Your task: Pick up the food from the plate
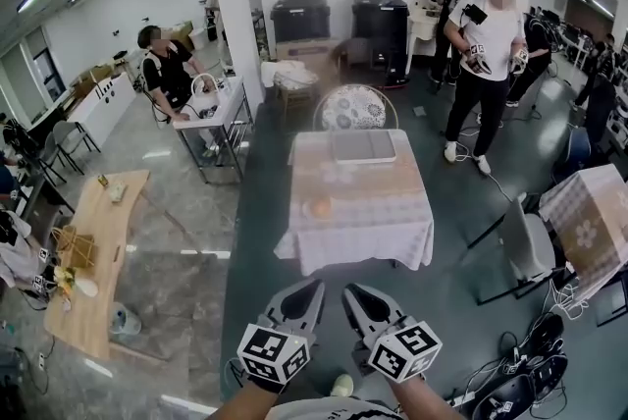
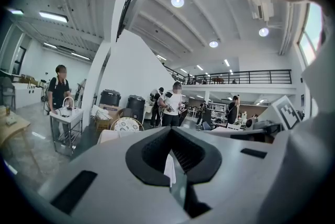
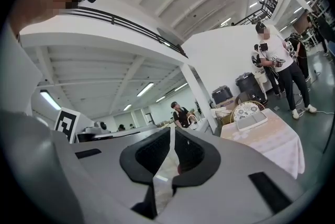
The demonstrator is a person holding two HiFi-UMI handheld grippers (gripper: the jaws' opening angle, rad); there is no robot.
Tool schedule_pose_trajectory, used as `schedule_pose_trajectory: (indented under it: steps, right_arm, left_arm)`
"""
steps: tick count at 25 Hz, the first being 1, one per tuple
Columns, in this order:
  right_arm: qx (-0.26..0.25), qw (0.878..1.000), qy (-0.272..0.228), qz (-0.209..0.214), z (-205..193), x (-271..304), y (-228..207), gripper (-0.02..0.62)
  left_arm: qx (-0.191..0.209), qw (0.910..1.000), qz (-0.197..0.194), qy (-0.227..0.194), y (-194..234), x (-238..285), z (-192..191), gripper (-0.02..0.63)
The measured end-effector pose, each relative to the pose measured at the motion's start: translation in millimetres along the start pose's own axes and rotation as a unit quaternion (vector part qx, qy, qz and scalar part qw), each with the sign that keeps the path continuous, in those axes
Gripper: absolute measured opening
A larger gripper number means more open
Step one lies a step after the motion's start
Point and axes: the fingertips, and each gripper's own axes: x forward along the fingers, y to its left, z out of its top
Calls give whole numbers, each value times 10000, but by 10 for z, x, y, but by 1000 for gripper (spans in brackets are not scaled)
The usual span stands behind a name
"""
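**Food (image 1: pixel 319 208) on its plate, both grippers shut and empty**

Shows as a small orange piece, too blurred to name more closely. Rests on a pale plate (image 1: pixel 307 210), left of centre on the checked-cloth table (image 1: pixel 392 212), in the half closer to the camera. Well apart from it, at the far end of the cloth, a flat grey tray (image 1: pixel 363 146). Beyond the tray, a chair (image 1: pixel 353 107) with a round patterned back.

Held low and close to the body, side by side and well short of the table: left gripper (image 1: pixel 315 285) and right gripper (image 1: pixel 347 290), tips pointing toward the cloth. Jaws pressed together on both, as seen in each gripper view, with nothing caught between them. No contact with food, plate or table.
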Motion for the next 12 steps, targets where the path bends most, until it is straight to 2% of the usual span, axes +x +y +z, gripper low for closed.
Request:
schedule_pose_trajectory:
  steps: [7,12]
  right_arm:
    - [31,10000,62,38,4,83,-117,17]
    - [12,9999,128,-53,11,270,-254,17]
  left_arm:
    - [43,9999,69,79,39,167,-39,4]
    - [-20,10000,50,77,217,329,-15,5]
